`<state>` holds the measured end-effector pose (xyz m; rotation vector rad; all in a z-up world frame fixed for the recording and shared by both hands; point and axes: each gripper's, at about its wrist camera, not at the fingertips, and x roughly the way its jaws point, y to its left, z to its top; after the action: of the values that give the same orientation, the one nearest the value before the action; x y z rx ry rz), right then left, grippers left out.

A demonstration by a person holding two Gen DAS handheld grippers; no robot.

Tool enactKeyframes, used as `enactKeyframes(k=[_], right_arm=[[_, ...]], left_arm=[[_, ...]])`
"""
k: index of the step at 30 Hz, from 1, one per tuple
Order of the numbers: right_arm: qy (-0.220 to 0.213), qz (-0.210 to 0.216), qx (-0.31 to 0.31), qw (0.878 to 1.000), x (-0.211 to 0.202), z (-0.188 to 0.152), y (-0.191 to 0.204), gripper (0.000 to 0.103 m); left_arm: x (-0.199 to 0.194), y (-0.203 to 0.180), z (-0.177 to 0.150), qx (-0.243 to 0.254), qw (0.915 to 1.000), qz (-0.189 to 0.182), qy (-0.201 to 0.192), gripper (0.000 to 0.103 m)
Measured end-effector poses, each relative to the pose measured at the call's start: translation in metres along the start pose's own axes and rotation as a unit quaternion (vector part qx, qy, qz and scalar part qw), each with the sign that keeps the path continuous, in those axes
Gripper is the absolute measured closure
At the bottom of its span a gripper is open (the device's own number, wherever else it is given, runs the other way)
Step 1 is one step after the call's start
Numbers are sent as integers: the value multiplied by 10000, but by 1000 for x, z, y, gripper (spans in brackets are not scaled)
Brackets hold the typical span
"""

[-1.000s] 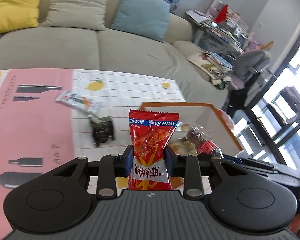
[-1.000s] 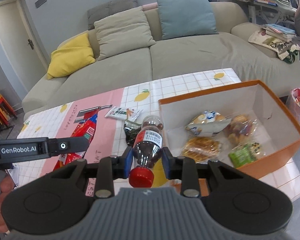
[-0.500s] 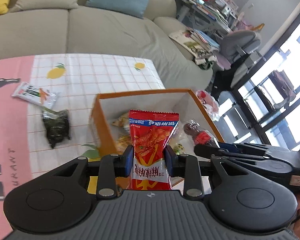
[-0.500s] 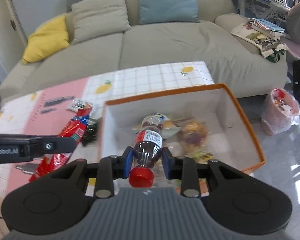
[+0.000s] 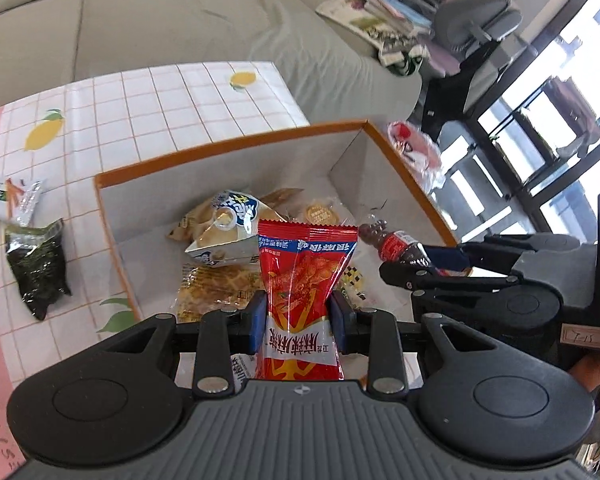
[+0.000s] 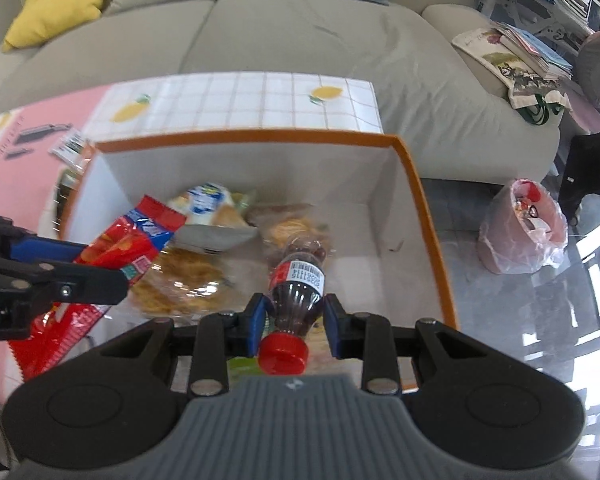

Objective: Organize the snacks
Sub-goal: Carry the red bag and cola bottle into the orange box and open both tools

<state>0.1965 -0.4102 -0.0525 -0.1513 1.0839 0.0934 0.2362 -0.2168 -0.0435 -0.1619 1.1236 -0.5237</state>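
Grippers hang side by side above an orange-rimmed cardboard box with white inner walls (image 5: 228, 148), which stands on a table covered with a white checked, lemon-printed cloth (image 5: 172, 96).

Left gripper (image 5: 299, 316): jaws closed on a red crinkle-edged foil snack packet with blue band and printed lettering (image 5: 306, 264). The blue pads press on both sides of the packet's lower half. The packet stands upright between them, its top edge over the box interior.

Right gripper (image 6: 294, 316): jaws closed on a small clear plastic cola bottle with red screw cap and red label (image 6: 298, 280). The pads clamp the bottle near its shoulder. The cap points back toward the camera; the base points down and forward into the box. In the left wrist view the same bottle is to the right of the red packet, apart from it.

Box contents: a white-and-blue puffed snack bag (image 5: 224, 228), a clear-wrapped golden waffle pastry (image 5: 216, 288) just below it, and a clear-wrapped round biscuit pack (image 5: 318, 212) toward the far wall.

Items on the cloth, left of the box: a dark green crumpled foil packet (image 5: 36, 268) and, beyond it, a white flat sachet with orange print (image 5: 8, 196). The two appear to overlap slightly.

A beige fabric sofa (image 6: 300, 40) runs behind the table. A pink plastic rubbish bag (image 6: 524, 228) stands on the floor, right of the box.
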Motion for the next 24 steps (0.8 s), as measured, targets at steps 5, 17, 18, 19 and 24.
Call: enactKeyframes(k=[5,17,18,19,24], right_arm=[[134,-111,-167,9997,20,0,-8,74],[471,-329,-669,9961,55,-5,-8,74],[533,-356,-707,9954,58,-5,-7,74],[593,-365,-730,9949,61,-6,-8,74],[907,-341,-599,9935,75,-10,-13,74]], left_arm=[[19,-5,4,54,9998,59,174,67],[50,-8,8,116,9986,279,445,67],[52,-8,8,115,9984,296,478,67],[53,-7,7,119,9982,310,500,67],[63,-6,4,181,9969,416,648,67]])
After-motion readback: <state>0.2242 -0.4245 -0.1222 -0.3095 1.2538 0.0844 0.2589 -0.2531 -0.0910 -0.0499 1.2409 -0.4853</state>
